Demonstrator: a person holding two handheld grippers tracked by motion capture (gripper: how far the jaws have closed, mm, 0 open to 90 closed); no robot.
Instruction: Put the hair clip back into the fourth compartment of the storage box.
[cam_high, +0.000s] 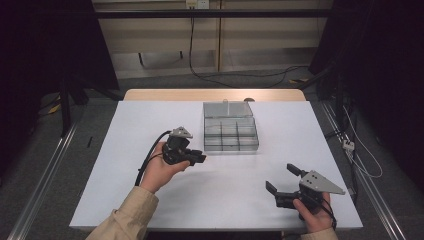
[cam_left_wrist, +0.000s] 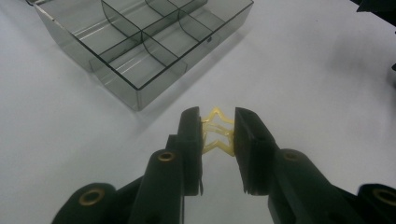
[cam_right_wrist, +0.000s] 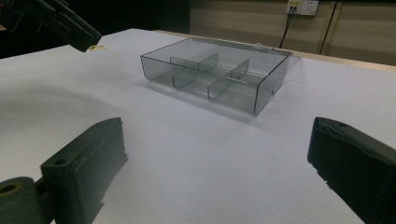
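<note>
1. Fingers of the left gripper (cam_left_wrist: 218, 133) pinch a small yellow star (cam_left_wrist: 217, 132), held above the white counter (cam_high: 150, 120) just beside the near left corner of the box (cam_left_wrist: 140, 46).
2. Clear grey box with dividers sits at the counter's middle, toward the far edge, its lid open.
3. Right gripper (cam_high: 284, 179) rests near the counter's front right edge, fingers spread wide with nothing between them, well apart from the box.

Glossy clear smoky plastic organiser box (cam_high: 230, 129) (translucent yellow star (cam_left_wrist: 217, 132) looks rubbery) on matt white table (cam_high: 150, 200).
</note>
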